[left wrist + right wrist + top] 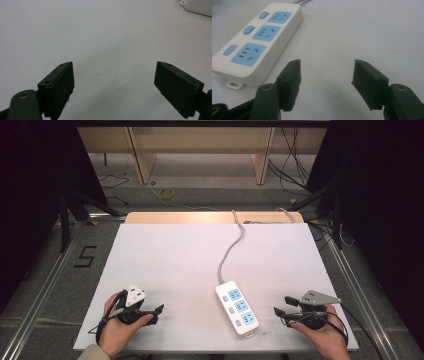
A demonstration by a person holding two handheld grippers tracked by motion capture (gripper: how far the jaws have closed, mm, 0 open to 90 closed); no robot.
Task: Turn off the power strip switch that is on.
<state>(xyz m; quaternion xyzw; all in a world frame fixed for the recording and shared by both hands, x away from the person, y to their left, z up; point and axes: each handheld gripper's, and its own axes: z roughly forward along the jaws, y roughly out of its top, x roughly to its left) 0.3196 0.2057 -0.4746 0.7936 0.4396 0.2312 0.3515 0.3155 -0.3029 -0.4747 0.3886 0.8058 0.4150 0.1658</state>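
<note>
The white power strip (237,308), low in the middle, looks hard and probably light, so the wide-open right claw (280,306) should pinch its long sides.

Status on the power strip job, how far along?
Done: nothing visible yet. The power strip lies flat on the white table, its grey cord running off the far edge, all three blue sockets free. In hand: nothing; the left gripper and right gripper rest either side of it, jaws open, clear of it. Left: apparently the whole job, starting with a reach to the strip.
</note>
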